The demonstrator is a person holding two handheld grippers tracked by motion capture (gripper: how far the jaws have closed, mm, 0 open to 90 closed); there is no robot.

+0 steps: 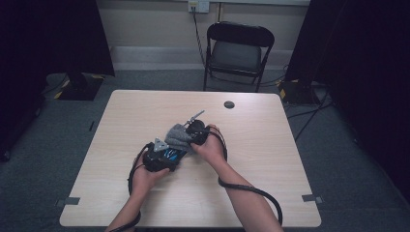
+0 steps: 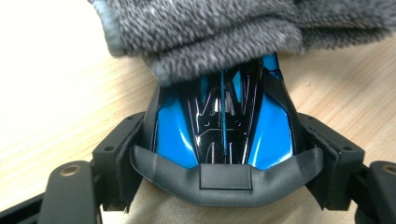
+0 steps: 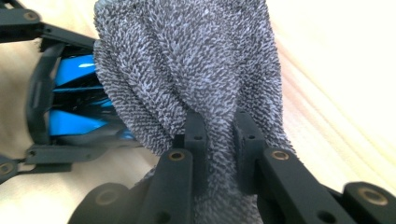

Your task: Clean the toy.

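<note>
On the left, the left gripper [image 1: 162, 157] squeezes a shiny blue and black toy car [image 2: 224, 126] between its jaws, just above the wooden table [image 1: 121, 125]. A fuzzy grey cloth [image 3: 187, 65] lies over the far end of the car, near the middle of the table. On the right, the right gripper [image 3: 219, 135] pinches that cloth tight.

- Left gripper [image 1: 163, 155] — a black body topped by a grey three-cornered plate, with a black cable looping back along the forearm.
- Right gripper [image 1: 196, 129] — black too, with a thick black cable curving past the elbow.
- Jaws — matt black bars with brass-coloured rivets at the joints and small screw holes in the pads [image 3: 196, 135].
- Both forearms are bare, no sleeves.
</note>
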